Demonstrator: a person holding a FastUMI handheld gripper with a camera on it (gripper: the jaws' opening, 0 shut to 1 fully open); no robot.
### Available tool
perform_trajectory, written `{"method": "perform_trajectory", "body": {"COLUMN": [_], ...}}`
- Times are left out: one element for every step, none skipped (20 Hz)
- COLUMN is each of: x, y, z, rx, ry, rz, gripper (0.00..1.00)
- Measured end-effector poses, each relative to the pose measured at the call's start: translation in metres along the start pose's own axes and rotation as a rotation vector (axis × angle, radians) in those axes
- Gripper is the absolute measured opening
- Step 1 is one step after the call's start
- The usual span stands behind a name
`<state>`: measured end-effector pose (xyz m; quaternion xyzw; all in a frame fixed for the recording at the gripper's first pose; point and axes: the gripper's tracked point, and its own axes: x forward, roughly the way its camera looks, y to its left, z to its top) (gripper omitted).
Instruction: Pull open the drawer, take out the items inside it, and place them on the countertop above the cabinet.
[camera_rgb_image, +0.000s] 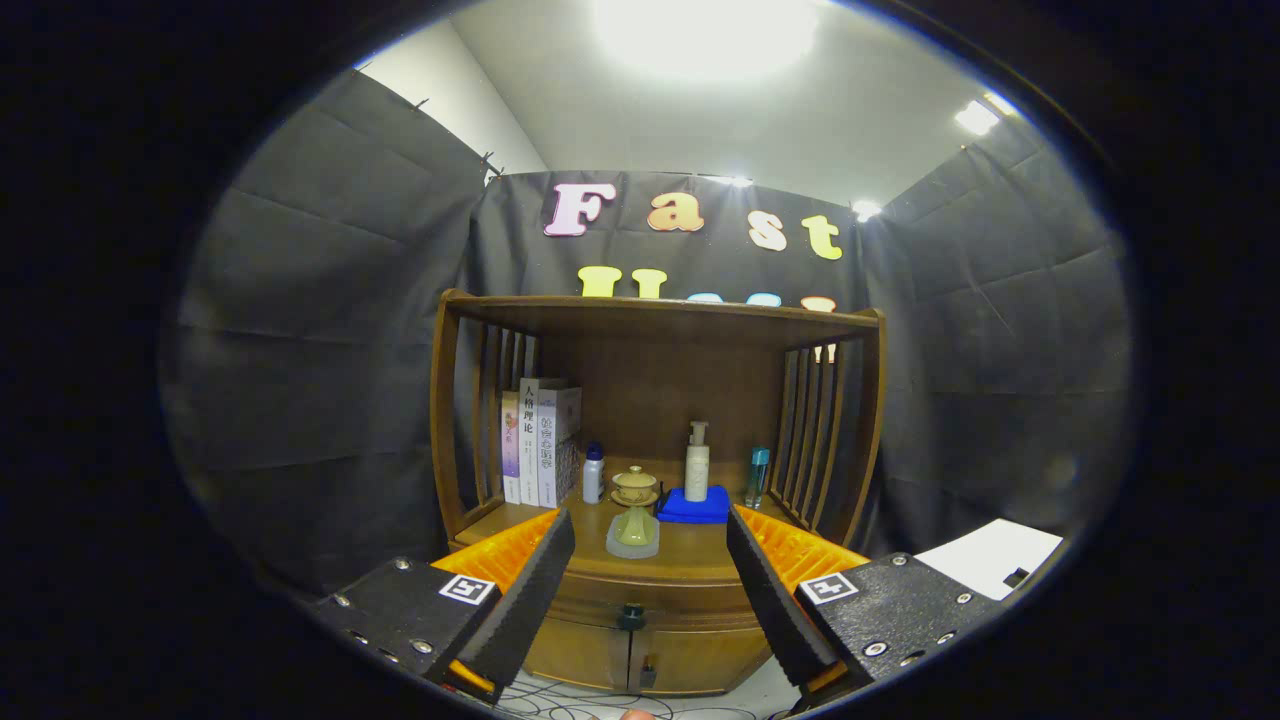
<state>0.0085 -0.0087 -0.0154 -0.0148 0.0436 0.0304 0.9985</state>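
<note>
A wooden cabinet (655, 585) with a shelf frame stands straight ahead. Its drawer (640, 603) sits shut under the countertop (690, 550), with a small dark knob (631, 616) in the middle of its front. My gripper (650, 545) hangs open a short way in front of the cabinet, with nothing between its fingers. The knob shows low between the two fingers, beyond their tips. What lies inside the drawer is hidden.
On the countertop stand books (540, 442) at the left, a small white bottle (593, 473), a lidded cup (635, 486), a pale green object in a clear dish (633, 530), a pump bottle (697, 462) on a blue block (695, 506), and a teal bottle (758, 475). Two lower doors (640, 655) sit below the drawer. Cables (600, 703) lie on the floor.
</note>
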Motion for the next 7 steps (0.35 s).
{"method": "perform_trajectory", "body": {"x": [0.0,0.002,0.002,0.002,0.001,0.002,0.002], "y": [-0.002,-0.006,-0.01,-0.012,-0.013,-0.015,-0.017], "z": [0.001,0.0,-0.001,-0.001,-0.001,-0.001,-0.001], "rx": [0.001,0.001,0.004,0.013,0.026,0.038,0.05], "ry": [-0.004,-0.005,-0.003,-0.002,-0.002,-0.002,-0.003], "rz": [-0.001,-0.009,-0.016,-0.017,-0.015,-0.014,-0.014], "gripper": [0.95,0.95,0.95,0.95,0.95,0.95,0.95]}}
